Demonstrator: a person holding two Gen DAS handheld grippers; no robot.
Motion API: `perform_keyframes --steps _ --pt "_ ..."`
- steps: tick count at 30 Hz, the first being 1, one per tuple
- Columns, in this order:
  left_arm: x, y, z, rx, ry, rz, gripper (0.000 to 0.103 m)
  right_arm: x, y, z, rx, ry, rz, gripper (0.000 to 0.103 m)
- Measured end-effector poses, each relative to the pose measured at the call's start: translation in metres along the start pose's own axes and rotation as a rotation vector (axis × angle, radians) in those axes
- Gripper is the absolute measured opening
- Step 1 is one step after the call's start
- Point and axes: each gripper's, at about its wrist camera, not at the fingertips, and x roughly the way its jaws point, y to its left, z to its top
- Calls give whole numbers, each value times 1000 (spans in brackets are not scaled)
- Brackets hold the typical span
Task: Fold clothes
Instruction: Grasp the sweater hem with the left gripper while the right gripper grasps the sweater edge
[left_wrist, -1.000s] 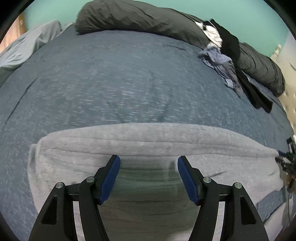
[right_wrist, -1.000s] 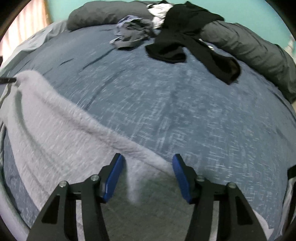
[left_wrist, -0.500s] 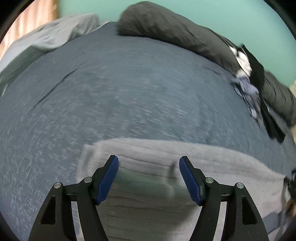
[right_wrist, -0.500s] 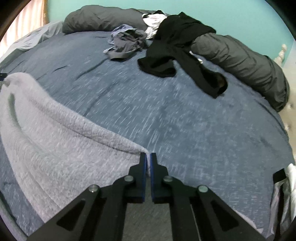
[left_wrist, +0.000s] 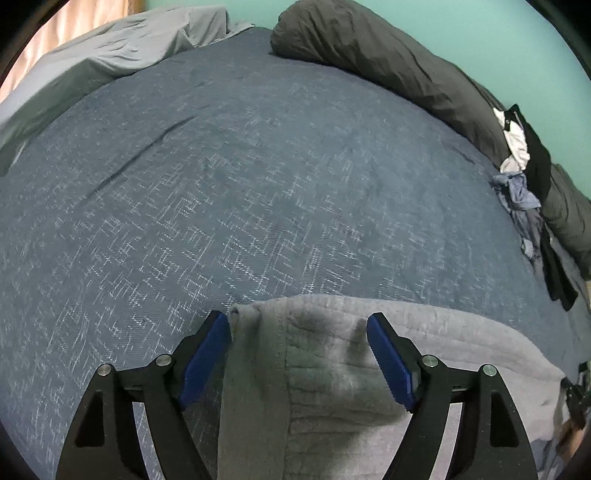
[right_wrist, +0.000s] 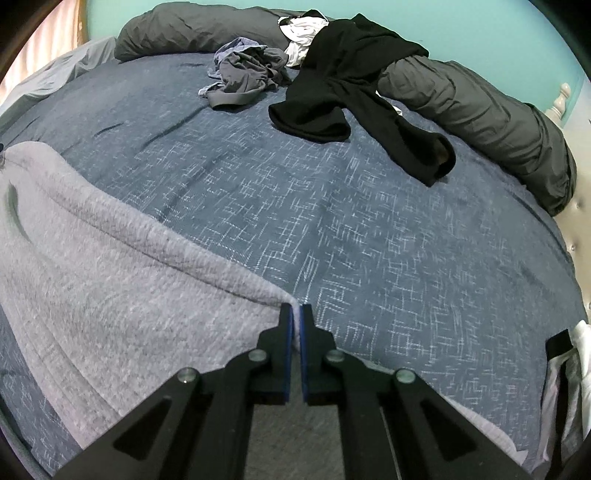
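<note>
Between right tongs (right_wrist: 295, 325), grey garment (right_wrist: 110, 280) corner

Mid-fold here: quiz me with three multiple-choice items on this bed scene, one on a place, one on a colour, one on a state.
1. Where does the black garment lie?
A. draped over the dark grey pillow and onto the blue bedspread
B. under the grey garment
C. on the floor

2. What colour is the wall behind the bed?
A. white
B. yellow
C. teal

3. How is the right gripper?
A. wide open
B. shut on the grey garment's corner
C. out of view

Answers: 1 A, it spills off the pillow; 2 C, teal shows above the pillows; 3 B, the pads pinch the fabric's edge.
</note>
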Motion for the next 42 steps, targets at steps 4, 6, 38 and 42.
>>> perform_keyframes --steps 4,6,38,42 --pt "15 0 2 -3 30 5 81 0 1 -1 -16 7 0 3" --pt "23 -2 1 11 42 6 78 1 1 -1 -15 8 -1 3" --pt "-1 -15 26 66 -33 79 35 27 -22 34 143 -1 -127 11" --pt "-27 -12 17 53 -57 59 43 2 -48 31 243 -46 -152 13"
